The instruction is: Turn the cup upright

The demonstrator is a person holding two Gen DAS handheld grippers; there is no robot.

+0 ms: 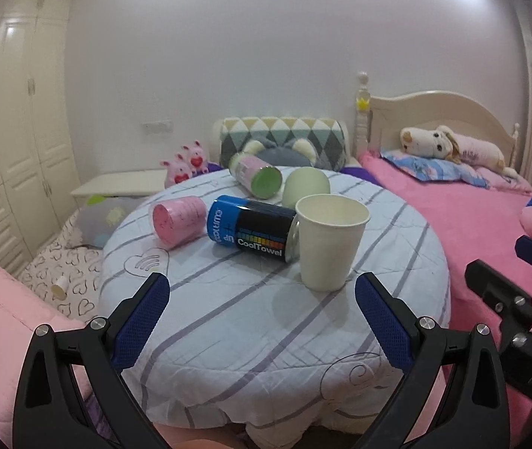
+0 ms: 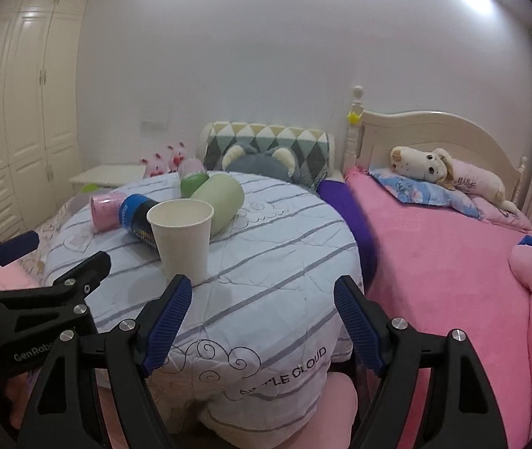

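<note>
The white paper cup [image 1: 328, 241] stands upright, mouth up, on the striped round quilted table [image 1: 228, 321], touching a blue-black CoolTowel can [image 1: 252, 229] whose label only the left view shows, while the left gripper [image 1: 262, 316] and right gripper [image 2: 264, 321] gape wide, empty.

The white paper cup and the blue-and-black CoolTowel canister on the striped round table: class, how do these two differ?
The white paper cup stands upright with its mouth open; the blue-and-black CoolTowel canister lies on its side, ends closed. The cup is plain and tapers downward; the canister is printed and straight-sided. Both rest on the striped round table, side by side.
</note>
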